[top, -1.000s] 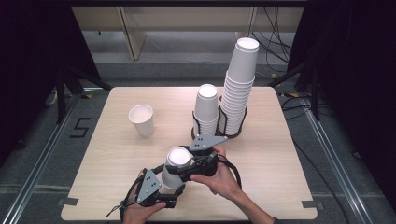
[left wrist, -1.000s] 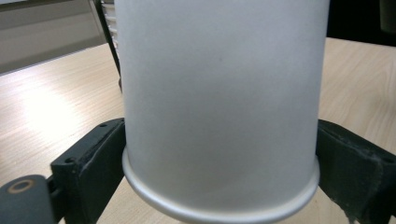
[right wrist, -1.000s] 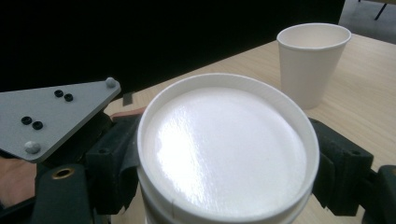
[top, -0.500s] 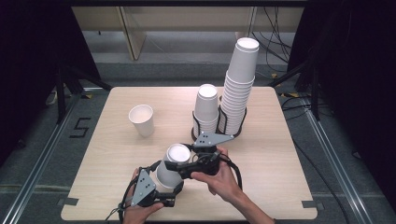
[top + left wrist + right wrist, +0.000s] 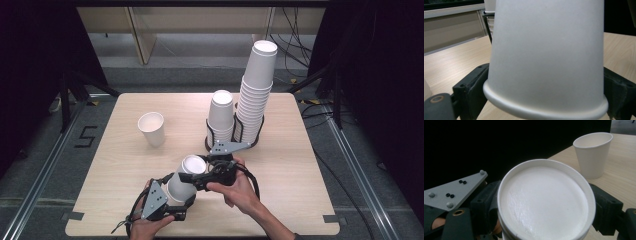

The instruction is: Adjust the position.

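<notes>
High view: at the table's near edge, two handheld grippers meet around a white paper cup (image 5: 184,179), held off the table and tilted. The left gripper (image 5: 172,202), whose jaws have just been closing, pinches its lower body. The right gripper (image 5: 196,170) clamps its rim end. Another single cup (image 5: 151,128) stands far left.

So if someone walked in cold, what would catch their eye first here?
Probably the tall stack of cups towering from the black holder at the table's far right, with a shorter stack beside it. Next, the cup held over the near edge, with the left tongs and right tongs both around it. A lone upright cup stands far left.
</notes>
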The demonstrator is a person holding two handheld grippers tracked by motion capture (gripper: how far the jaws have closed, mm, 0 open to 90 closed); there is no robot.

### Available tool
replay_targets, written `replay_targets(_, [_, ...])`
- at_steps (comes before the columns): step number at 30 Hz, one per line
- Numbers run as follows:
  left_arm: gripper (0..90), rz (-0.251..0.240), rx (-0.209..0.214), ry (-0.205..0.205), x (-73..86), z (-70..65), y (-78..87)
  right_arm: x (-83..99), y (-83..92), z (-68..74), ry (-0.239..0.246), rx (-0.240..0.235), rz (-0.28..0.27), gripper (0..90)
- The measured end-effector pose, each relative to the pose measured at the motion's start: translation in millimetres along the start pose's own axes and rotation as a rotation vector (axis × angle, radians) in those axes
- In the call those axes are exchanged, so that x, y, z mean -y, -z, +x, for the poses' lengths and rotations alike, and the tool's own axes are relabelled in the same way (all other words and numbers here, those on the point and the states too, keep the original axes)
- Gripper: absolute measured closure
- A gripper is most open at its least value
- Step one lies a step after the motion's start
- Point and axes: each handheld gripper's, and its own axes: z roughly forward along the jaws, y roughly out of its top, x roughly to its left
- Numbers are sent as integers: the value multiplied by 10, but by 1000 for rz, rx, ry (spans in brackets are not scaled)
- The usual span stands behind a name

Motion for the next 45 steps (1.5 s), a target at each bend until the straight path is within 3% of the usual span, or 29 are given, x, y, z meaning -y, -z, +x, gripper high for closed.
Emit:
replay_targets(3, [96, 4, 8, -17, -12, 9, 16, -16, 19, 2, 19, -3, 22, 200])
replay_targets(8, [99, 39, 32, -57, -21, 47, 57, -58, 68, 7, 125, -4, 87, 166])
replay_targets(12, [99, 95, 57, -160, -40, 35, 87, -112, 166, 29, 188, -21, 178, 159])
replay_targets(20, [100, 177, 140, -249, -39, -2, 69, -116, 271, 87, 313, -20, 332, 163])
replay_targets(22, [99, 190, 148, -271, -45, -17, 69, -105, 267, 97, 328, -16, 371, 165])
replay_targets(23, [99, 204, 157, -280, -52, -19, 72, -92, 267, 113, 313, -6, 390, 166])
replay_targets(24, [100, 209, 168, -291, -51, -25, 67, -88, 252, 102, 334, -16, 396, 167])
replay_targets(27, [100, 231, 182, -315, -46, -45, 72, -49, 220, 104, 337, -34, 449, 175])
replay_targets(32, [97, 223, 195, -328, -48, -62, 71, 17, 172, 73, 333, -62, 516, 225])
replay_targets(34, [87, 218, 197, -333, -40, -50, 75, 29, 162, 50, 334, -75, 512, 232])
replay_targets(36, [66, 192, 205, -310, -26, -31, 76, 20, 179, 30, 317, -99, 504, 243])
replay_targets(43, [46, 17, 243, -248, 9, 31, 104, -32, 281, -19, 293, -142, 449, 246])
replay_targets(45, [45, -5, 248, -243, 1, 44, 122, -40, 302, -42, 280, -159, 434, 246])
